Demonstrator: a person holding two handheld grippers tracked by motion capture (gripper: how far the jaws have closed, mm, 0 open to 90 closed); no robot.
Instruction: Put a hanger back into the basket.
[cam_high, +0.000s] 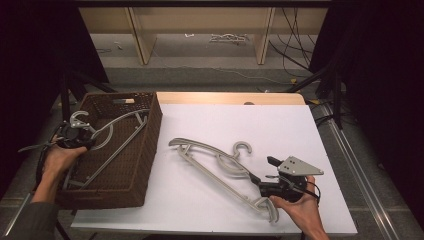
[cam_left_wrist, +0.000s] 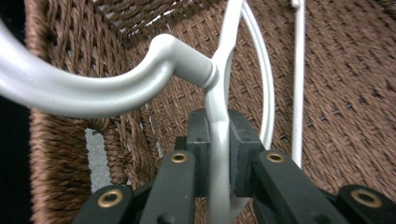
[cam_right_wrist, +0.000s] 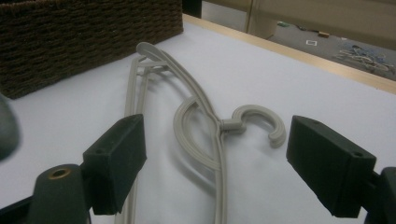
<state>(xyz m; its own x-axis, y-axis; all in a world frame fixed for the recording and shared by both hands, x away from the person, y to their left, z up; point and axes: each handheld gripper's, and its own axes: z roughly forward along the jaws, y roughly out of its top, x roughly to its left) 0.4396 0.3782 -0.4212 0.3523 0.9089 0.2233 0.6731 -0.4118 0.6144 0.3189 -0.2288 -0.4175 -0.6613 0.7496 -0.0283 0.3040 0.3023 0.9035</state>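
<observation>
Over the basket (cam_left_wrist: 355, 93), left gripper (cam_left_wrist: 218, 154) jaws clamp the hanger (cam_left_wrist: 93, 91).

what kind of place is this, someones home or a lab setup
Most likely a lab or recording workspace, not a home: a white-topped table stands between dark curtains, loose cables trail over the bare floor behind it, and a person works grey plastic hangers with handheld grippers beside a brown woven basket.

A white table (cam_high: 280, 125) with wooden far edge; beyond it, wooden shelf legs (cam_high: 141, 35) and floor cables (cam_high: 292, 42)
</observation>
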